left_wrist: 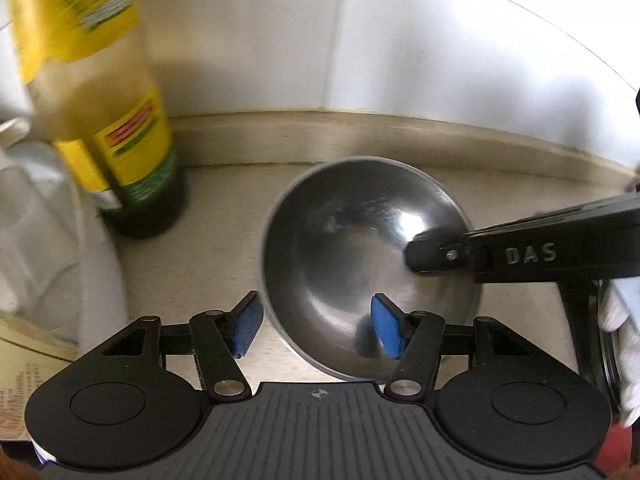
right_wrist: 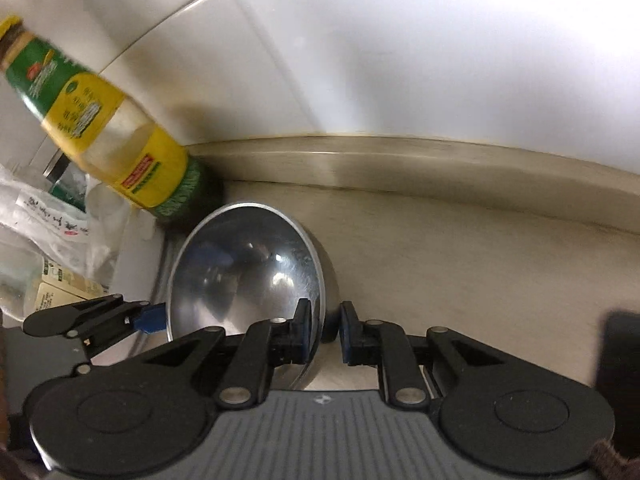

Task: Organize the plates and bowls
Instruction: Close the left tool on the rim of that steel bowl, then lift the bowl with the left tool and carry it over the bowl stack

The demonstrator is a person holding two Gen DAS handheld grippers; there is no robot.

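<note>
A shiny steel bowl (left_wrist: 352,248) rests on the beige counter, tipped slightly. My left gripper (left_wrist: 318,330) stands open astride the bowl's near-left rim, one blue pad outside the wall and the other inside, neither pressing on it. My right gripper (left_wrist: 424,254) reaches in from the right onto the opposite rim. In the right wrist view the bowl (right_wrist: 240,272) sits just ahead, and the right gripper (right_wrist: 325,332) is shut on its right wall, one finger inside and one outside. A blue pad (right_wrist: 150,319) of the left gripper shows at the bowl's left edge.
A tall oil bottle (left_wrist: 120,140) with a yellow and green label stands close behind the bowl at the left, also the bottle (right_wrist: 120,140). Plastic bags and packets (right_wrist: 52,220) crowd the left side. A white tiled wall (left_wrist: 400,60) and a low beige ledge (right_wrist: 400,168) close off the back.
</note>
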